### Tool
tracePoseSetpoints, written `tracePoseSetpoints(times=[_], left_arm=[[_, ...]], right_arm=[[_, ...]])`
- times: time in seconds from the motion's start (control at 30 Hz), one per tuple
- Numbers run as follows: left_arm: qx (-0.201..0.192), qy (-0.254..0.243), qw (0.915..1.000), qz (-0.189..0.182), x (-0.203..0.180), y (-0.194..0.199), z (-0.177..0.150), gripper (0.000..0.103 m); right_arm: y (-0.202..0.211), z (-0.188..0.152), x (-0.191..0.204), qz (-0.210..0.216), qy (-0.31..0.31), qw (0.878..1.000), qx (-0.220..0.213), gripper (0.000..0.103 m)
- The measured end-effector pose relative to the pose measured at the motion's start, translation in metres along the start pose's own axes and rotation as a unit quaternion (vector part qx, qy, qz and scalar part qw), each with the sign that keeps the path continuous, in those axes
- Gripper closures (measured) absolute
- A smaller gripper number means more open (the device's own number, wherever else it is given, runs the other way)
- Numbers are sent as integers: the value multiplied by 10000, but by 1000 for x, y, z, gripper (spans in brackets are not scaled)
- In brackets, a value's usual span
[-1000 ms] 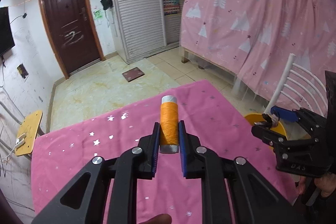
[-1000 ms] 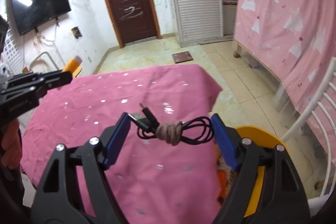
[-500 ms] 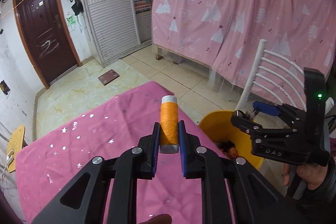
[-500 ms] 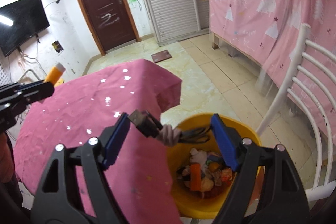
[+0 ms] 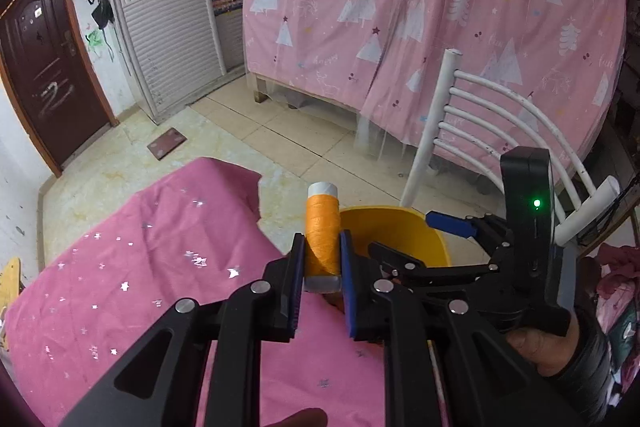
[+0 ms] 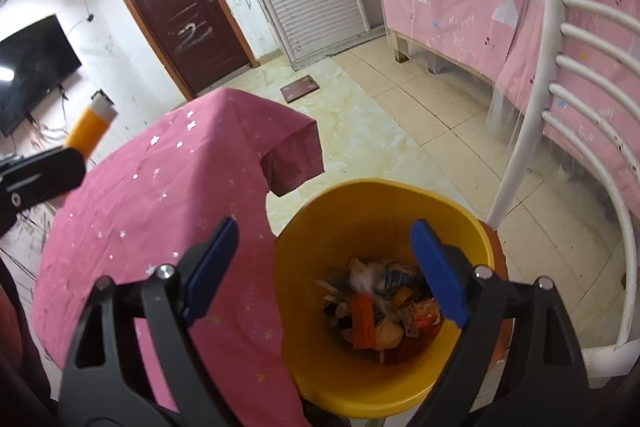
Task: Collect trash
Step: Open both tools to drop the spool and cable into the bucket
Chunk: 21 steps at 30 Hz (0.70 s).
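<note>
**user1:** Spool of orange thread (image 5: 322, 239) is clamped upright between the pads of the left claw (image 5: 322, 267), out past the edge of the pink-clothed counter (image 5: 160, 267), near the yellow bin (image 5: 400, 231) but not over it as far as I can tell.

**user2:** yep, and the right claw (image 6: 324, 267) hangs right over that bin's mouth. Its jaws have just been opening and stand wide apart now, nothing between the blue pads (image 6: 438, 271).

**user1:** So where's the trash?

**user2:** Down in the bin, a heap of wrappers and scraps (image 6: 380, 307) at the bottom. Too blurry to pick out single bits. White chair (image 6: 580, 131) stands just beside the bin.
</note>
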<state>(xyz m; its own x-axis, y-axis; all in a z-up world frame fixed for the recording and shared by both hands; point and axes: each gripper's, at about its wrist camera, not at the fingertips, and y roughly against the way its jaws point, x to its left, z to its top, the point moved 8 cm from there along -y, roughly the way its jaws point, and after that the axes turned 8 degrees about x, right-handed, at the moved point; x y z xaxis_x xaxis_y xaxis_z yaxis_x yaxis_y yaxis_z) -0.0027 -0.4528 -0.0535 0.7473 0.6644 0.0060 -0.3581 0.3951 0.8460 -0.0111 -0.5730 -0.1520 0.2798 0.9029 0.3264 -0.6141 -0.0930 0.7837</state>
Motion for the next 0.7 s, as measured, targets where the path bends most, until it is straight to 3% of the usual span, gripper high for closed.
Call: tracePoseSetpoints(times=[0.27, 0.33, 0.4, 0.7], left_arm=[[111, -18, 9993, -361, -23, -15, 5, 90], [116, -9, 9989, -452, -28, -17, 5, 76], [134, 22, 9984, -546, -31, -17, 3, 43], [-41, 231, 9983, -536, -17, -1, -3, 26]], right_arm=[[15, -5, -41, -123, -457, 9988, -141, 16], [18, -8, -47, -149, -534, 9983, -156, 16], [21, -10, -52, -189, -581, 9980, -174, 16], [25, -9, -38, -244, -476, 9984, -173, 12]])
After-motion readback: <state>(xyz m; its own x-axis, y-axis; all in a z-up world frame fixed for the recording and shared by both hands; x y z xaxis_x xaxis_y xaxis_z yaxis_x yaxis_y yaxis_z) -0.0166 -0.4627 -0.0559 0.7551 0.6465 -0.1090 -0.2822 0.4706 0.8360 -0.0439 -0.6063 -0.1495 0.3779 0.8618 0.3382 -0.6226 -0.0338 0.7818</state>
